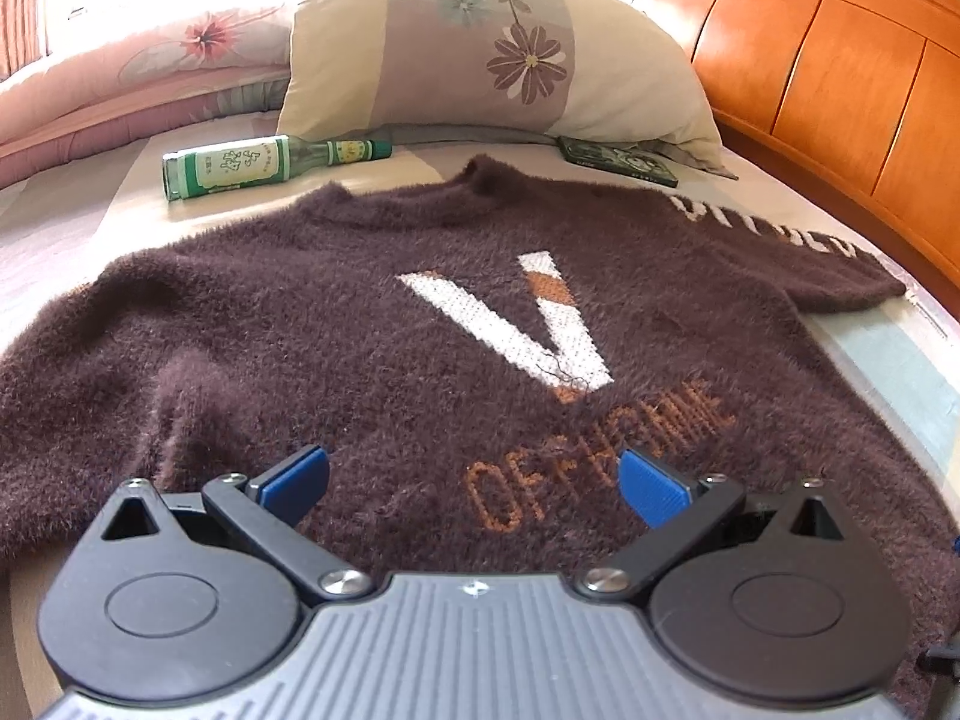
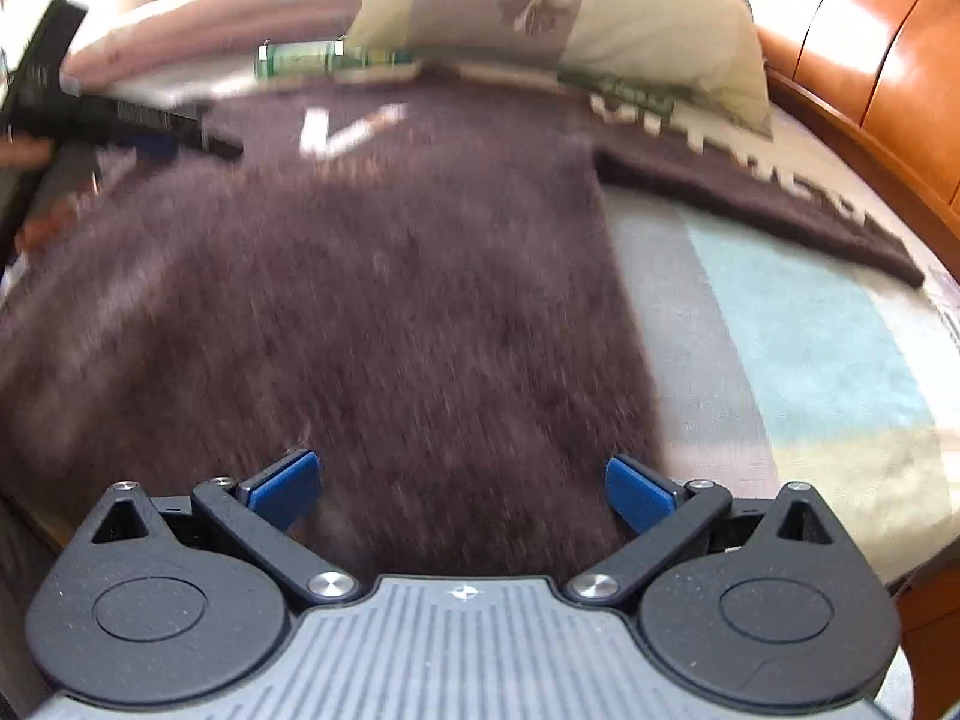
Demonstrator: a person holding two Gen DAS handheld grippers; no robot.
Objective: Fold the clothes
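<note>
Sweater (image 1: 372, 324), fuzzy, soft and likely limp, lay flat on bed (image 2: 798, 324) with sleeves spread; both grippers (image 1: 474, 480) (image 2: 459, 489) hovered released, its hem corners looked the best hold.

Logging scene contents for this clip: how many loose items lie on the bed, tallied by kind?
Fuzzy dark-brown knitted sweater: 1
Green glass bottle: 1
Floral cream pillow: 1
Pink folded quilt: 1
Flat green packet: 1
Total: 5
</note>
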